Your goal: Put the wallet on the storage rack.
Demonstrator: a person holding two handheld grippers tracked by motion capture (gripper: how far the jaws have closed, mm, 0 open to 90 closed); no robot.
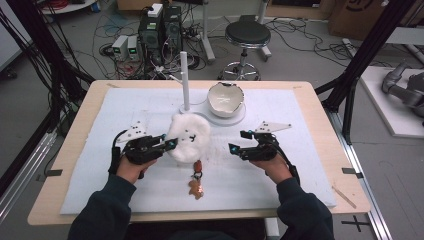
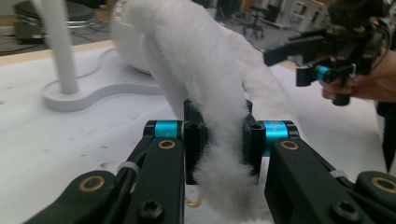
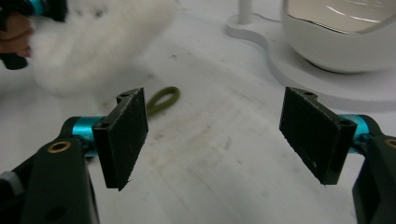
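A white fluffy plush (image 1: 189, 136) is lifted off the white mat just left of centre, with my left gripper (image 1: 167, 145) shut on its left edge. In the left gripper view the black pads pinch a fold of the fur (image 2: 205, 70) at the left gripper's (image 2: 223, 140) tips. A small brown charm on a strap (image 1: 197, 184) trails on the mat below the plush. My right gripper (image 1: 235, 148) hovers to the right of the plush, open and holding nothing. In the right gripper view its (image 3: 219, 135) pads stand wide apart over bare mat, with an olive loop (image 3: 163, 99) and the plush (image 3: 88, 46) ahead.
A white stand with an upright pole (image 1: 184, 80) and a white bowl (image 1: 226, 98) sits behind the plush at the mat's back centre. The white mat (image 1: 280, 170) covers most of the wooden table (image 1: 320, 115). A stool (image 1: 247, 35) and cables lie beyond the table.
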